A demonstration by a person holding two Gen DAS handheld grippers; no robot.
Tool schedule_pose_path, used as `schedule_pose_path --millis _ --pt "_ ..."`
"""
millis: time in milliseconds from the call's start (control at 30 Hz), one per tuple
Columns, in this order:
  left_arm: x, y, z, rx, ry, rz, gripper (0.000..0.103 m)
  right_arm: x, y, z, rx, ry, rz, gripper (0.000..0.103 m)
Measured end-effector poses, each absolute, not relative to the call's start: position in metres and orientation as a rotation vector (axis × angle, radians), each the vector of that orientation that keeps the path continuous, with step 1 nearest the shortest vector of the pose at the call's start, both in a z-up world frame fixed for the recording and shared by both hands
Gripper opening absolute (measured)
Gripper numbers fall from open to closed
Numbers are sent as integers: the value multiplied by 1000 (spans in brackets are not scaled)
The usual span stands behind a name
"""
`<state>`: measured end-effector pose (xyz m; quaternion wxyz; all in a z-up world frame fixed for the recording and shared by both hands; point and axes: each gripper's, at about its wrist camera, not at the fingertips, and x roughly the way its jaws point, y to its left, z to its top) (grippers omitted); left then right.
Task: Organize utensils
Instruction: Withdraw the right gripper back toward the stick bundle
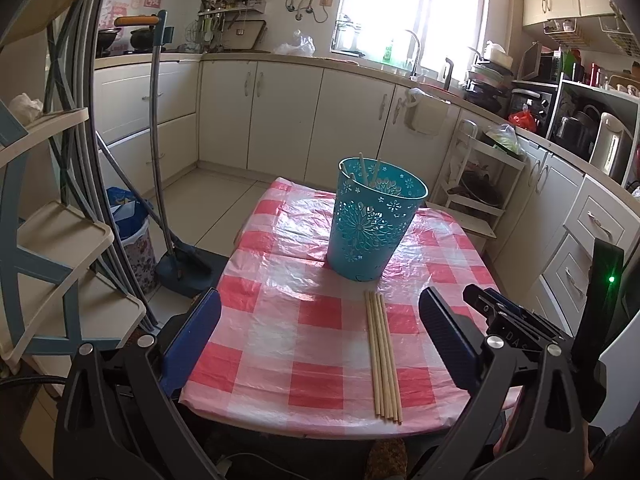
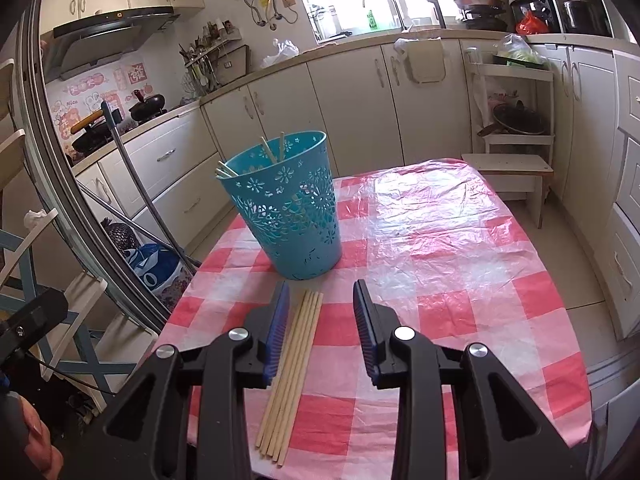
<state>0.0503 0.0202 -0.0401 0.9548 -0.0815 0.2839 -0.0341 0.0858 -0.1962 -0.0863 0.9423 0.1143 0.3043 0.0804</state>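
Teal perforated bin stands on red-checked plastic tablecloth, several chopsticks leaning inside. Bundle of wooden chopsticks lies flat just in front of it. Right gripper spread open above the bundle, gripping nothing; left gripper wide open, empty.

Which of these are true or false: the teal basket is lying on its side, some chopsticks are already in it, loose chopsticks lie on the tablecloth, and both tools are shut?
1. The teal basket lies on its side. False: it stands upright on the checked tablecloth.
2. Some chopsticks in the basket poke above its rim. True.
3. A bundle of loose chopsticks lies flat in front of the basket. True.
4. The left tool and right tool are shut. False: both are open and hold nothing.
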Motion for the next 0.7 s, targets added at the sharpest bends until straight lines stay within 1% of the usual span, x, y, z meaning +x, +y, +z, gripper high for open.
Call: schedule_pose_path --millis 333,700 --pt "44 20 -36 -165 570 -74 95 79 -192 -80 216 605 166 33" --pt "42 22 -36 -162 572 -72 95 83 -184 -92 183 648 160 33"
